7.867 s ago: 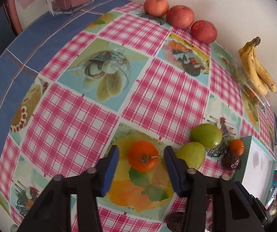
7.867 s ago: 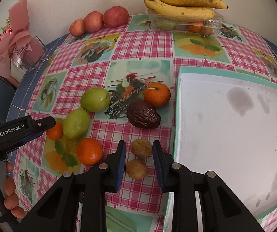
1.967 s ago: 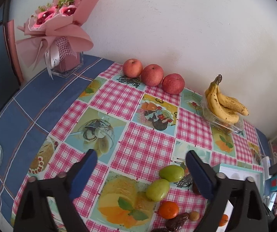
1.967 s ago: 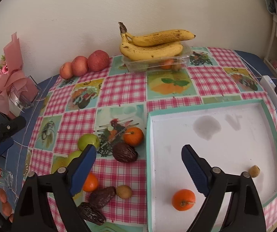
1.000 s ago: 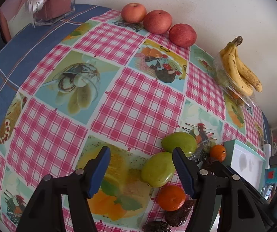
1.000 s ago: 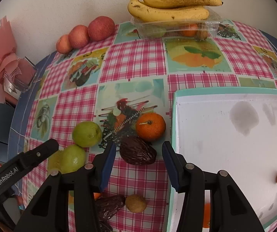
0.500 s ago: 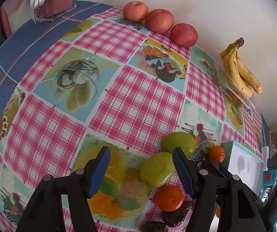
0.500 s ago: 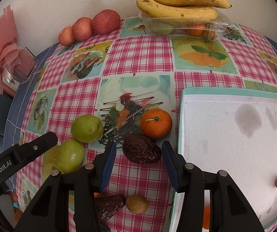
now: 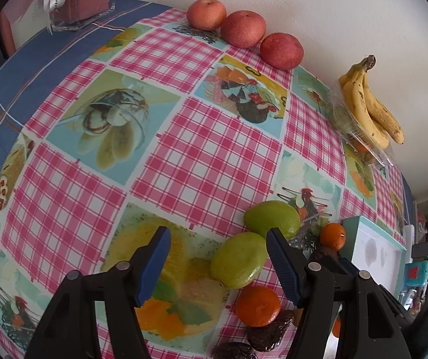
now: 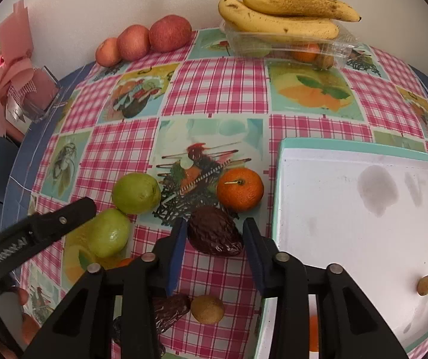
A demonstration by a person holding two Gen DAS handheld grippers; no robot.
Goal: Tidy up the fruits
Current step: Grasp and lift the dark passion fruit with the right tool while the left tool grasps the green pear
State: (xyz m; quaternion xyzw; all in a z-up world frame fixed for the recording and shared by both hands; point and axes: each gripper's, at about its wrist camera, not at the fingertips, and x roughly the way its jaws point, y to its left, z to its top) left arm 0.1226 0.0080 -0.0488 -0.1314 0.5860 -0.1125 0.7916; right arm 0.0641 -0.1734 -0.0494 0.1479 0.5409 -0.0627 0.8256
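A fruit-patterned pink checked tablecloth [image 10: 214,89] is covering the table, seen from two gripper cameras.

At the far left, a pink wrapped bouquet [image 10: 7,68] is standing in a clear vase near the wall. Beside it, three red apples [image 10: 145,40] are sitting in a row against the wall.

Lower left, the left gripper [image 9: 218,264] is hovering just above the cloth with its blue-padded jaws wide apart, holding nothing. The nearer green fruit [image 9: 239,259] is lying between the jaws, closer to the right-hand one, and it cannot be told whether that pad is touching it. A second green fruit [image 9: 272,220] is lying just behind it, touching it. An orange mandarin [image 9: 258,305] is sitting just in front of them.

In the middle, the right gripper [image 10: 215,252] is reaching low over the table, its jaws partly open around a dark brown wrinkled fruit [image 10: 214,234]. The left pad is touching or almost touching the fruit; the right pad is standing slightly clear. Another mandarin [image 10: 240,189] is resting just behind the brown fruit. A small tan round fruit [image 10: 207,309] and a dark date-like fruit [image 10: 170,308] are lying under the gripper's arms.

To the right, a white tray with a teal rim [image 10: 363,224] is lying on the cloth, holding a small tan fruit [image 10: 424,284] near its right edge and a partly hidden orange fruit [image 10: 313,333] at its near edge.

At the back right, a bunch of bananas [image 10: 279,12] is lying on a clear plastic box [image 10: 342,46].
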